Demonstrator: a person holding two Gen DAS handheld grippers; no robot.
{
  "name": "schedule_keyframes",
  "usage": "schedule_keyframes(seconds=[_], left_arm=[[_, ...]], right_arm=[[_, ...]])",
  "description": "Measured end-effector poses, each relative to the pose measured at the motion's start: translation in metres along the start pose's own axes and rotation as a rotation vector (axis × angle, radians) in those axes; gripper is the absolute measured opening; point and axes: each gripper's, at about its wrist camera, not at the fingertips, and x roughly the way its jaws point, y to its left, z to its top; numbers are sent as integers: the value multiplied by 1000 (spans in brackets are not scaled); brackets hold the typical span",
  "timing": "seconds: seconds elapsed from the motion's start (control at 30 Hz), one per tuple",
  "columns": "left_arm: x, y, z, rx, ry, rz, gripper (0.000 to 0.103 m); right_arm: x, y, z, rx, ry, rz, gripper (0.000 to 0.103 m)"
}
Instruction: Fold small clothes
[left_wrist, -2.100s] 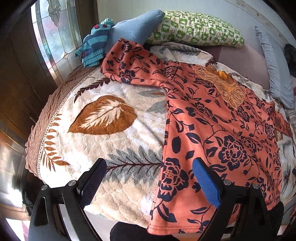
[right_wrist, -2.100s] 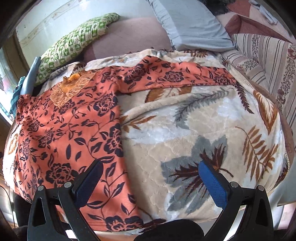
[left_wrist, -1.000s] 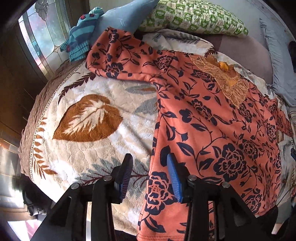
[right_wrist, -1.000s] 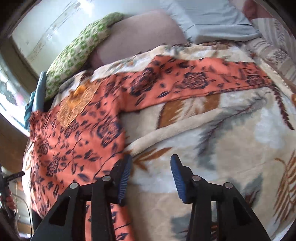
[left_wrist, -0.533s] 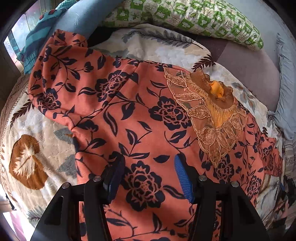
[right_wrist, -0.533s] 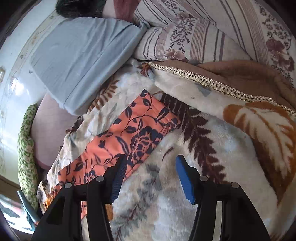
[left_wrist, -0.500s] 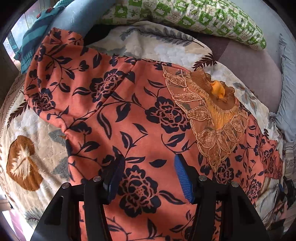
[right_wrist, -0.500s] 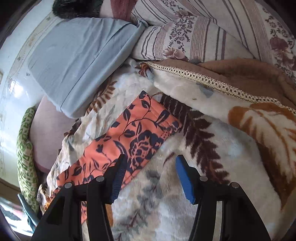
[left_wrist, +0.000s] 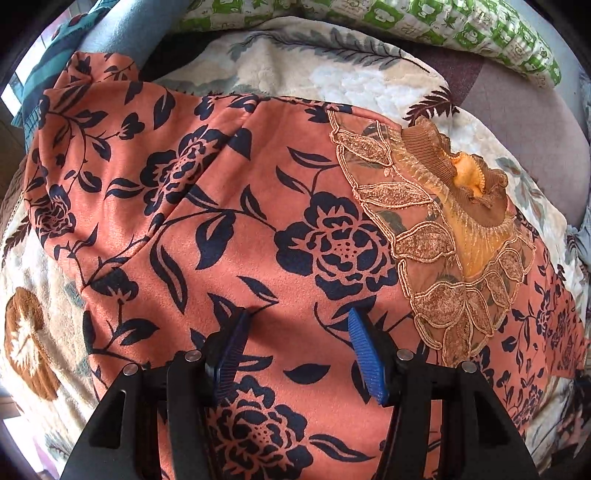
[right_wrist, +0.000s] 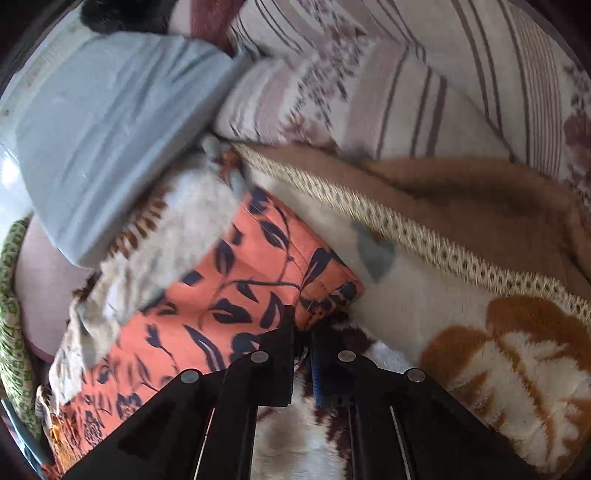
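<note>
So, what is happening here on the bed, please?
A person with two hand-held tongs is starting to fold an orange floral top spread flat on a leaf-patterned blanket. The right tongs are nearly shut at the cuff of one sleeve. The left tongs hang open over the top's chest, beside the lace collar, gripping nothing.

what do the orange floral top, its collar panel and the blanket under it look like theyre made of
Orange floral top: soft brushed knit, probably fleece-like; matte surface with fine nap.
Collar panel: sheer mesh with corded leaf embroidery, bedding pattern showing through; ribbed knit neck.
Blanket: plush fleece, fuzzy pile, woven trim along its edge.
</note>
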Motion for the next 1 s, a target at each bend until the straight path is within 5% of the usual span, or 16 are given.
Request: schedule_keyframes(seconds=[0.1, 0.23, 0.37, 0.5, 0.67, 0.87, 1.0], left_arm=[[-21, 30, 0, -66, -41, -32, 55], [-64, 101, 20, -226, -159, 21, 56], [-69, 177, 43, -460, -129, -33, 58], [-38, 194, 58, -517, -69, 31, 58], [-10, 170, 58, -441, -40, 119, 56], [-58, 92, 35, -255, -166, -56, 58], [-59, 6, 16, -67, -112, -149, 58]], right_arm=[[-17, -3, -5, 19, -49, 40, 25], [-41, -13, 0, 33, -75, 41, 27], [-59, -26, 7, 72, -100, 57, 46], [-55, -33, 6, 144, -64, 104, 49], [-39, -29, 2, 174, -32, 142, 50], [-17, -34, 0, 245, -36, 174, 50], [-3, -34, 0, 278, -68, 177, 50]])
